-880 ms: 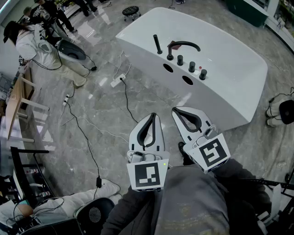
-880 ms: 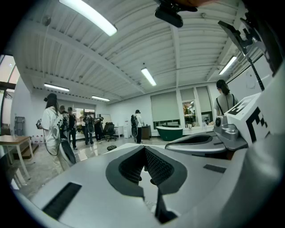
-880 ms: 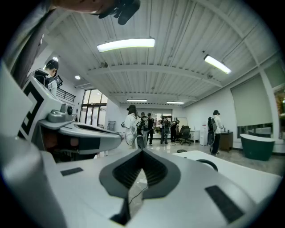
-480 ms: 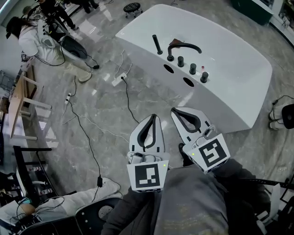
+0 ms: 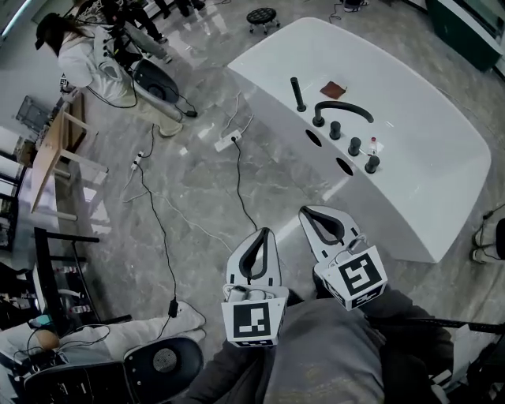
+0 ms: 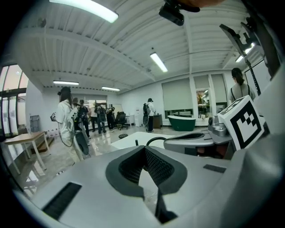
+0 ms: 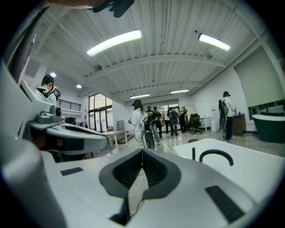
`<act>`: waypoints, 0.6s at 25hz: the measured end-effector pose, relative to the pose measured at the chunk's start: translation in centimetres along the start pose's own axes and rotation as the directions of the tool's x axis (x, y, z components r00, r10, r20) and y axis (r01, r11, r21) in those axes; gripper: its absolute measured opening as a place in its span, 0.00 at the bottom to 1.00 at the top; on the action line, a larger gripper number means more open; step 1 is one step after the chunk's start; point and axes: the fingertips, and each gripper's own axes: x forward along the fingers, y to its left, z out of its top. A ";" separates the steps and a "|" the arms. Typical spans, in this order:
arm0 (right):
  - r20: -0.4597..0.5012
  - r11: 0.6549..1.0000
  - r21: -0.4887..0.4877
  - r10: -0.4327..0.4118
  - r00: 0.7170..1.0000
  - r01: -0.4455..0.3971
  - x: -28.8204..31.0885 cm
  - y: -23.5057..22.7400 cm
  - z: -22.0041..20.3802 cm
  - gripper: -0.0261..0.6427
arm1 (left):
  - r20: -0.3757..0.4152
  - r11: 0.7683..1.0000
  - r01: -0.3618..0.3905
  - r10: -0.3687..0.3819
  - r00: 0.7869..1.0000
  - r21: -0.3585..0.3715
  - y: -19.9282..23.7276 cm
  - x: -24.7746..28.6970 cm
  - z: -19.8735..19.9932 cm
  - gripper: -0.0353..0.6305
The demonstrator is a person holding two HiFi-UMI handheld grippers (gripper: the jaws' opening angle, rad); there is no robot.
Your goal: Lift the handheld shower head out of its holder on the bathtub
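The black handheld shower head (image 5: 298, 95) stands upright in its holder on the white bathtub's (image 5: 426, 118) deck, left of the arched black faucet (image 5: 343, 110) and three black knobs (image 5: 354, 146). Both grippers hang over the floor well short of the tub. My left gripper (image 5: 263, 233) is shut and empty. My right gripper (image 5: 304, 211) is also shut and empty, its tip nearer the tub's side. From the right gripper view, the shower head (image 7: 193, 153) and faucet (image 7: 216, 156) show far ahead to the right, beyond my gripper (image 7: 142, 150). In the left gripper view the jaw tips (image 6: 143, 148) meet.
Cables and a power strip (image 5: 227, 140) lie on the marble floor left of the tub. Several people (image 5: 87, 51) stand at the far left near a wooden table (image 5: 47, 158). A stool (image 5: 263, 16) is behind the tub and a chair (image 5: 158, 363) beside me. A brown patch (image 5: 333, 90) lies on the deck.
The tub has slid down and right in the head view, and the brown patch has come into sight. Both grippers sit slightly lower in the picture and stay shut.
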 end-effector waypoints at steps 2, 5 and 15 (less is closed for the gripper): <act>-0.017 0.999 0.008 0.033 0.999 -0.033 1.4 0.6 -0.4 0.05 | -0.015 1.000 -0.028 0.027 1.000 -0.005 1.5 0.3 -0.5 0.06; -0.038 0.997 0.001 0.076 0.996 -0.076 3.8 1.4 -0.8 0.05 | -0.019 0.998 -0.051 0.051 0.999 -0.022 3.5 1.2 -1.0 0.06; -0.094 0.998 -0.035 0.044 0.995 -0.047 12.6 -0.1 -1.0 0.05 | -0.004 0.998 0.006 -0.006 1.000 -0.065 10.3 8.0 -1.7 0.06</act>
